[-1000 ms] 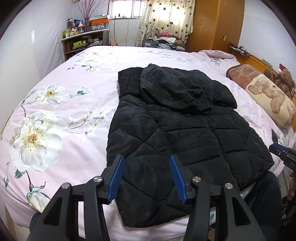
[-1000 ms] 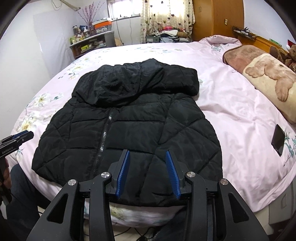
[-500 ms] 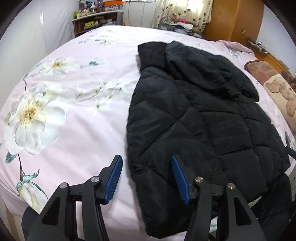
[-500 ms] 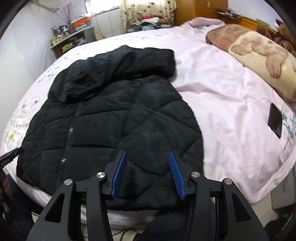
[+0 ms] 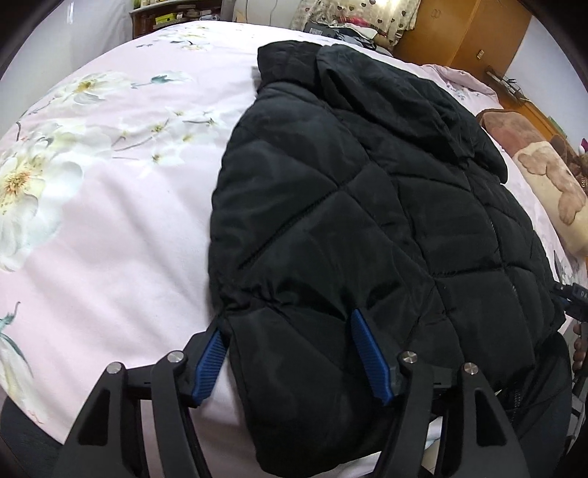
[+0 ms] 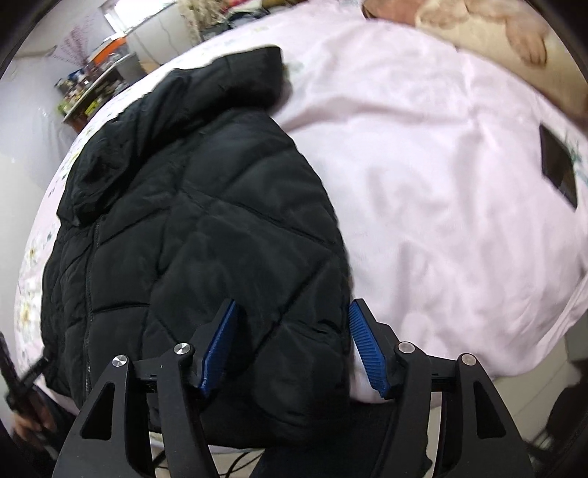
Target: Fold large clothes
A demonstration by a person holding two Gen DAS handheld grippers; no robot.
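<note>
A black quilted hooded jacket [image 5: 349,220] lies front up on the pink floral bed [image 5: 110,220], hood at the far end, hem hanging over the near edge. My left gripper [image 5: 286,320] sits low over the hem's left corner, its jaws opening, with the corner's padded cloth between the blue pads but not squeezed. In the right wrist view the jacket [image 6: 202,220] fills the left half. My right gripper [image 6: 293,303] straddles the hem's right corner, its jaws also opening, pads apart from the cloth.
A dark phone [image 6: 558,165] lies on the bed [image 6: 441,184] to the right. A bear-print pillow [image 5: 551,184] rests at the headboard side. A cluttered shelf [image 6: 88,88] and a wooden wardrobe [image 5: 459,29] stand beyond the bed. A person's dark trousers show below the hem.
Both grippers came down and outward to the jacket's two hem corners, and their jaws widened. The right view rolled and blurred. The jacket has not shifted.
</note>
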